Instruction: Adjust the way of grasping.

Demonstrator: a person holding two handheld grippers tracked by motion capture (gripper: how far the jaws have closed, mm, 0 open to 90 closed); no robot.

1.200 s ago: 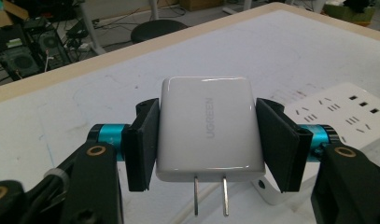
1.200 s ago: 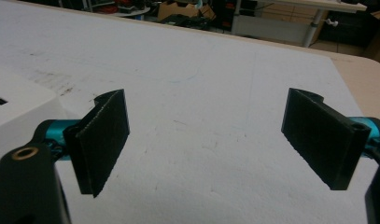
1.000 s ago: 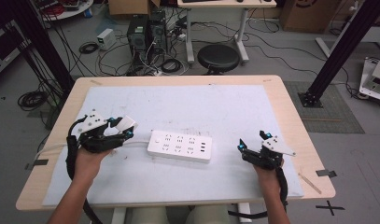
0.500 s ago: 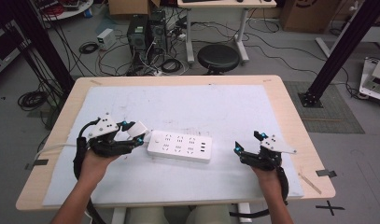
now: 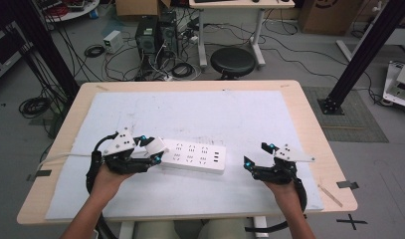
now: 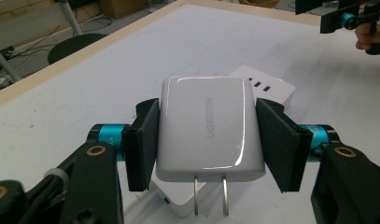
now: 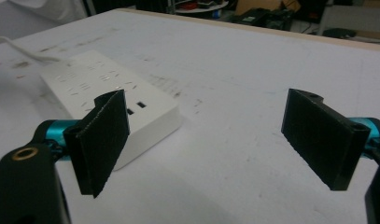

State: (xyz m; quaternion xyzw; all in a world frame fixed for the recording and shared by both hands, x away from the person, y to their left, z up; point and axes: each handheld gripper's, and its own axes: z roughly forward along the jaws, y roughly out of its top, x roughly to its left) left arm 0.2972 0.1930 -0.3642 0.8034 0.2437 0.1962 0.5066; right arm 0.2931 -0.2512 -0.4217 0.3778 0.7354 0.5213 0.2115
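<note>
Left tongs [image 6: 206, 140] clamped on white charger [image 6: 208, 128] above power strip [image 5: 195, 155], right tongs [image 7: 215, 140] wide apart and empty, white worktop [image 5: 230, 114]

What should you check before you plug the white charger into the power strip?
1. Charger held between the left gripper fingers: ok.
2. Prongs free of the fingers: ok.
3. Prongs over a socket of the strip: cannot tell.
4. Strip flat on the table: ok.
5. Right gripper open, clear of the strip: ok.
6. Strip steadied by anything: not ok.
</note>
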